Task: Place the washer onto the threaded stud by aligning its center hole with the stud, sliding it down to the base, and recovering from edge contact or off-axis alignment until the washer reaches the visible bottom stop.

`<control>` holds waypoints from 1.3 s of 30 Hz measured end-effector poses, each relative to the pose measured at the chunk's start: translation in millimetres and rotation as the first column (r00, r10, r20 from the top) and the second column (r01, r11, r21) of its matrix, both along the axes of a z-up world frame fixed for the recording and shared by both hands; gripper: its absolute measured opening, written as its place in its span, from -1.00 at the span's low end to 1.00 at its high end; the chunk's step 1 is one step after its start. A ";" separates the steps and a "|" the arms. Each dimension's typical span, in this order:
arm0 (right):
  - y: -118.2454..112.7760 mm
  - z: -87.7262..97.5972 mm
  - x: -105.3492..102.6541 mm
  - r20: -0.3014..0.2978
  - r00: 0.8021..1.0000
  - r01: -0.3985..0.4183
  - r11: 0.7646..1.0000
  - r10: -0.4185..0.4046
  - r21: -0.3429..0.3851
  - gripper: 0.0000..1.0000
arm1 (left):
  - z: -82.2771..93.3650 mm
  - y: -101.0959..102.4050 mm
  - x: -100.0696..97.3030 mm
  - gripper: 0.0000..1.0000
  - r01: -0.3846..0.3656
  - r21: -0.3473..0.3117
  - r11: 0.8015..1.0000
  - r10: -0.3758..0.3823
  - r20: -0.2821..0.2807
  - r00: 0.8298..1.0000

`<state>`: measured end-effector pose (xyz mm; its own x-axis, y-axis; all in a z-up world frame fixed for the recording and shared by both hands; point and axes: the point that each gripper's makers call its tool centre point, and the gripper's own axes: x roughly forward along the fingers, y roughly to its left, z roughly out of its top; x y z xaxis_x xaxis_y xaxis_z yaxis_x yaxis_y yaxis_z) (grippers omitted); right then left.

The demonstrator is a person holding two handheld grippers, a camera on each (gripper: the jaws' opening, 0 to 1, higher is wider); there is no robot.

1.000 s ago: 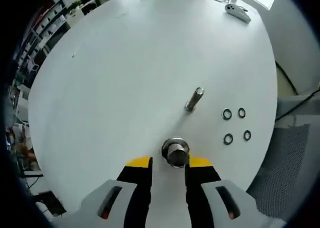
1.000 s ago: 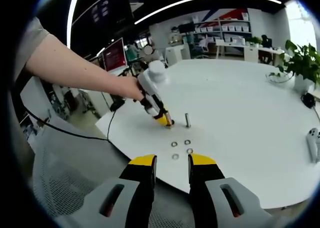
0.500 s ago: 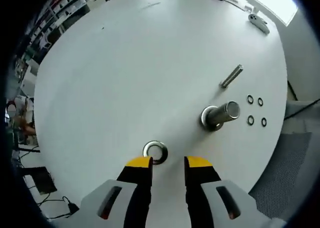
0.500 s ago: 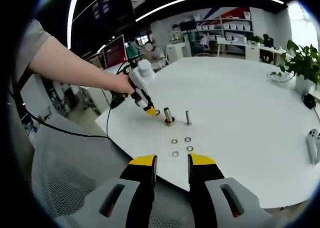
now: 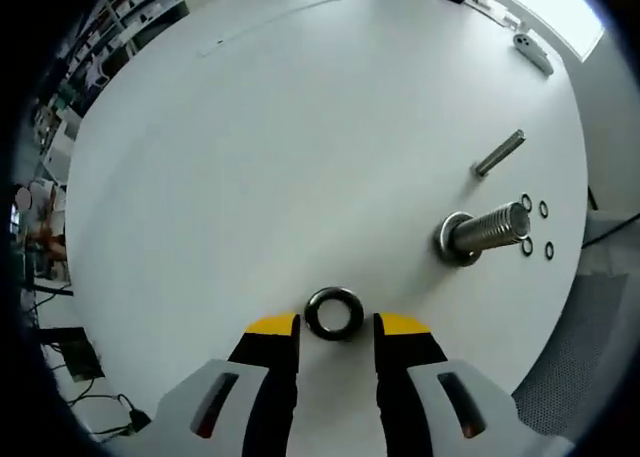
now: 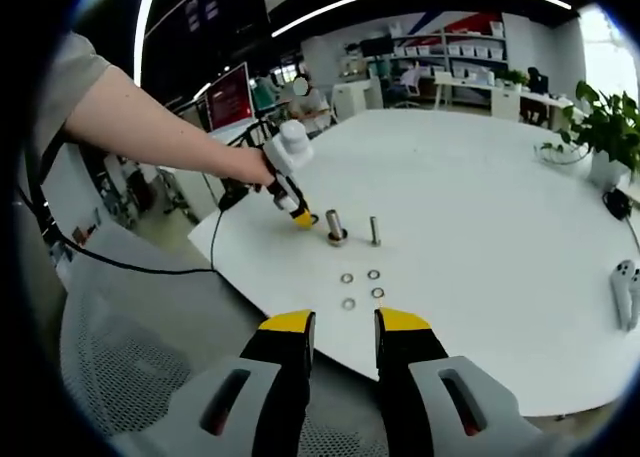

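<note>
White table (image 5: 250,127) lay bare and open beyond the left gripper (image 5: 336,325). Its jaws stood apart, washer (image 5: 334,314) flat between the tips. Threaded stud (image 5: 482,232) stood upright, off to the right in the left gripper view, with a thinner pin (image 5: 498,154) and four small rings (image 6: 361,288) near it. Right gripper (image 6: 344,323) hung off the table edge, unobstructed.

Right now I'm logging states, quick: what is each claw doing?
Left claw: open, jaws either side of the large washer on the table, not gripping.
Right claw: open, empty.
</note>
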<state>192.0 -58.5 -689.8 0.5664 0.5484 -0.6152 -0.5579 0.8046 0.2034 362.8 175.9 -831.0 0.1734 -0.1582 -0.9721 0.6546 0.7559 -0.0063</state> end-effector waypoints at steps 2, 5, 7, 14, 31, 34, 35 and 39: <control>-0.7 0.0 0.3 0.002 1.000 0.003 1.000 -0.003 -0.002 -0.47 | 0.9 -1.0 1.7 -0.47 0.003 -0.005 1.000 -0.003 0.008 1.000; -1.3 0.8 0.7 0.004 1.000 0.008 1.000 -0.008 0.000 -0.47 | 1.1 -2.1 1.1 -0.49 0.045 0.003 0.999 -0.045 0.012 0.999; -1.5 0.5 0.8 0.004 1.000 0.009 1.000 -0.009 0.000 -0.47 | 1.4 -2.9 0.8 -0.50 0.061 0.010 0.998 -0.061 0.003 0.998; -2.0 0.7 1.0 0.004 1.000 0.014 1.000 -0.014 0.001 -0.47 | 2.5 -6.2 -3.0 -0.59 0.074 0.012 0.997 -0.074 0.008 0.997; 1.0 3.6 0.7 0.011 1.000 0.004 1.000 -0.004 0.019 -0.47 | -3.4 2.7 -40.6 -0.56 0.161 0.051 0.986 -0.158 -0.056 0.986; 1.5 3.8 0.5 0.012 1.000 0.001 1.000 -0.001 0.021 -0.47 | -4.7 -1.1 -44.0 -0.38 0.164 0.031 0.986 -0.162 -0.053 0.985; 1.5 3.8 0.4 0.011 1.000 0.000 1.000 0.000 0.021 -0.47 | -5.9 -3.8 -46.4 -0.33 0.188 0.042 0.981 -0.186 -0.054 0.981; 1.8 3.7 0.0 0.012 1.000 -0.003 1.000 0.002 0.022 -0.47 | -6.4 -2.4 -43.2 -0.35 0.166 0.047 0.985 -0.163 -0.056 0.985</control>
<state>192.0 -56.7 -686.2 0.5721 0.5631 -0.5963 -0.5623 0.7986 0.2147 319.5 173.6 -837.5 0.0985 -0.1300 -0.9866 0.7698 0.6382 -0.0072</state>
